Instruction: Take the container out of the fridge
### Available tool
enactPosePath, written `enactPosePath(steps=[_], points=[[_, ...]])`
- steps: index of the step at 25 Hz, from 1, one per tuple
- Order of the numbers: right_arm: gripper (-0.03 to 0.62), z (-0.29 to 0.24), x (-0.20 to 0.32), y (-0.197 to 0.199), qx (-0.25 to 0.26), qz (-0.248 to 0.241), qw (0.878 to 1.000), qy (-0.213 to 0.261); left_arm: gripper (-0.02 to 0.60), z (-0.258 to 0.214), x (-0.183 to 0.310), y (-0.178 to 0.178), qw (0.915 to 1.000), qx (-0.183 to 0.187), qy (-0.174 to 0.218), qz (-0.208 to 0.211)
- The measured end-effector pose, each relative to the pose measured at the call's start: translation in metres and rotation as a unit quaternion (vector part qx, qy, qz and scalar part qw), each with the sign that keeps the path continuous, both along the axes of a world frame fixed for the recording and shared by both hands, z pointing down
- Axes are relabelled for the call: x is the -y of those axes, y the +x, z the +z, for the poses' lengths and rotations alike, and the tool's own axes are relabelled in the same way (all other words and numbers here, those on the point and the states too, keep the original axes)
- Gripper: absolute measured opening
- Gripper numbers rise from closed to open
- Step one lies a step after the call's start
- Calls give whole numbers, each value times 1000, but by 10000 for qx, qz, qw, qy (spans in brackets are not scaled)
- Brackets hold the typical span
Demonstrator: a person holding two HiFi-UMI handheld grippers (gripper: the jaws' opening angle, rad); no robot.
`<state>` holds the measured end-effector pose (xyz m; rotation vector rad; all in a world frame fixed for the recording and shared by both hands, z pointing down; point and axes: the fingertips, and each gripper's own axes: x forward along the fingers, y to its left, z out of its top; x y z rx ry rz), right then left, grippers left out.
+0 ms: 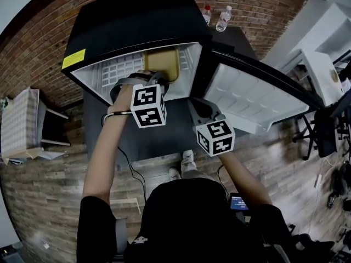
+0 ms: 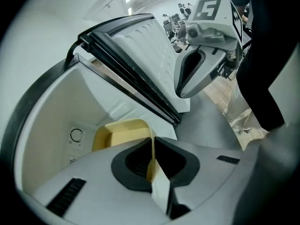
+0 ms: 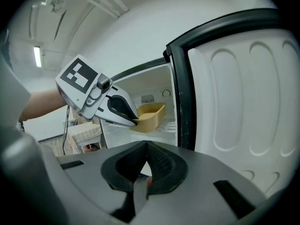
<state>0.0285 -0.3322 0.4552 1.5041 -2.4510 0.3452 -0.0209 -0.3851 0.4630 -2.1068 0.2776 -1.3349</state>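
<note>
The fridge (image 1: 137,21) stands open, its door (image 1: 258,95) swung out to the person's right. The yellow container (image 1: 162,63) sits on the white shelf inside, towards the right side of the compartment. The left hand-held gripper (image 2: 152,146) reaches in through the opening. Its jaws are nearly together and pinch the container's thin near wall, which stands edge-on between the pads. The container appears to rest on the shelf, though its underside is hidden from every view. The right hand-held gripper (image 3: 146,146) is held outside the fridge, just in front of the door's inner edge (lower than the left one in the head view). Its jaws are closed tip to tip with nothing between them. Two clear bottles (image 1: 223,18) stand on a dark surface behind the fridge.
</note>
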Motion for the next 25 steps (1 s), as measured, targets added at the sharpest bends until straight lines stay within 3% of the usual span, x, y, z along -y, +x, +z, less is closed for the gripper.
enactPosePath(steps=[11, 22, 25], points=[[40, -22, -34, -15, -63, 39, 9997, 239, 32, 5, -46, -19, 9999, 91, 31, 33], [40, -32, -68, -25, -1, 90, 9992, 381, 32, 18, -112, -18, 9994, -133, -281, 159], [40, -31, -75, -27, 32, 82, 9991, 407, 34, 29, -120, -22, 9995, -21, -297, 122]])
